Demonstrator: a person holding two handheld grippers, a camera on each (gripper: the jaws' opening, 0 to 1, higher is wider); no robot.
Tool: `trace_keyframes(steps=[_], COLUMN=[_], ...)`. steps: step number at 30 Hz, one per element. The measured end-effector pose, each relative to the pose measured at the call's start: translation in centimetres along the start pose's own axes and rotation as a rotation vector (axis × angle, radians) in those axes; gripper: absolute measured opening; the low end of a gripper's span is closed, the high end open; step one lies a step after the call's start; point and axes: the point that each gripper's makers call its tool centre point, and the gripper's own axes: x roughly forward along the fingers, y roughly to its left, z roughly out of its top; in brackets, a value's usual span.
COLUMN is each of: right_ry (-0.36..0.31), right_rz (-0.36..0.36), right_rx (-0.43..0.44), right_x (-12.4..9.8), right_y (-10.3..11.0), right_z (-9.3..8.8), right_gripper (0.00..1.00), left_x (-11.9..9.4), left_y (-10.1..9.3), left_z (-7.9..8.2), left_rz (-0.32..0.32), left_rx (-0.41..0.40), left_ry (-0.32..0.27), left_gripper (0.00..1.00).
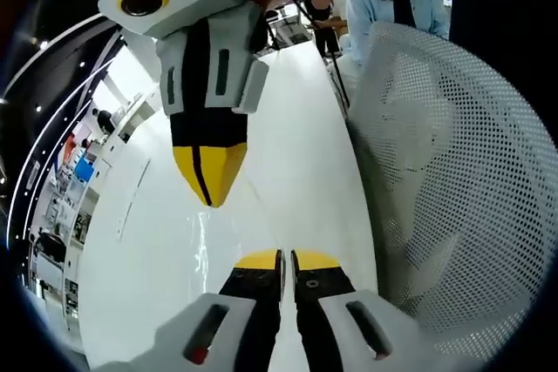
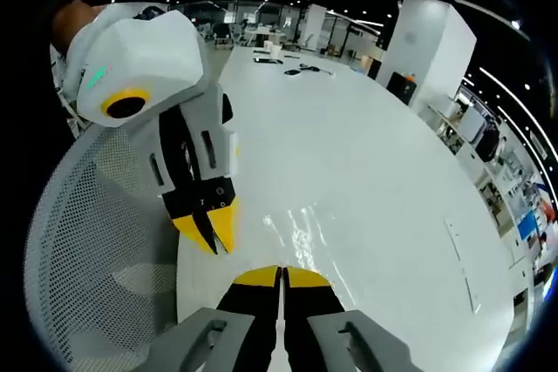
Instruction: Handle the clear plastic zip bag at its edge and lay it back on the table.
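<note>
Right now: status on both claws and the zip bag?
Left claw shut, right claw shut, tips facing each other. Clear zip bag on the white table between them; grip unclear. Mesh chair close alongside.

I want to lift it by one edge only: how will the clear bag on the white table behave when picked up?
Probably floppy: the bag lies flat and wrinkled on the table, so it should drape when lifted. Likely very light, being thin enough to see through. Its glossy sheen suggests it may slip.
</note>
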Motion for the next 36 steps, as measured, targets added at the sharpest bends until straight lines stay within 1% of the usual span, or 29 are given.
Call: trace_keyframes(steps=[1, 2, 4, 11, 14, 19, 23, 27, 29, 33, 36], right_ry=[-0.004, -0.017, -0.030, -0.076, -0.106, -0.125, -0.142, -0.159, -0.167, -0.171, -0.178], right_rz=[-0.005, -0.033, -0.053, -0.121, -0.156, -0.190, -0.214, -0.281, -0.282, -0.320, -0.337], right_rx=[-0.003, -0.011, -0.021, -0.072, -0.103, -0.143, -0.155, -0.227, -0.230, -0.272, -0.278], right_x=[-0.1, -0.3, -0.6, -1.4, -1.9, -2.5, -2.9, -3.5, -3.5, -3.9, -4.1], right_y=[-0.1, -0.5, -0.7, -1.4, -1.8, -2.2, -2.5, -3.6, -3.6, -4.1, -4.4], right_z=[0.1, 0.4, 0.8, 1.9, 2.7, 3.6, 4.2, 5.1, 5.4, 5.9, 6.2], right_gripper=[0.00, 0.00, 0.00, 0.00, 0.00, 0.00, 0.00, 0.00, 0.00, 0.00, 0.00], left_x=[0.0, -0.1, -0.1, -0.4, -0.8, -1.1, -1.3, -1.4, -1.4, -1.5, -1.8], left_y=[0.0, 0.1, 0.1, 1.1, 1.9, 2.8, 3.3, 3.6, 3.6, 3.9, 4.4], left_z=[0.0, 0.2, 0.1, -0.1, -0.2, -0.2, -0.2, 0.0, 0.1, 0.4, 0.4], left_rz=[0.002, 0.011, 0.016, 0.069, 0.099, 0.130, 0.144, 0.153, 0.158, 0.168, 0.185], left_rx=[-0.001, 0.002, 0.010, 0.015, -0.010, -0.028, -0.044, -0.065, -0.065, -0.068, -0.063], left_ry=[-0.001, -0.008, -0.006, 0.007, 0.012, 0.015, 0.019, 0.019, 0.020, 0.020, 0.023], left_gripper=[0.00, 0.00, 0.00, 0.00, 0.00, 0.00, 0.00, 0.00, 0.00, 0.00, 0.00])
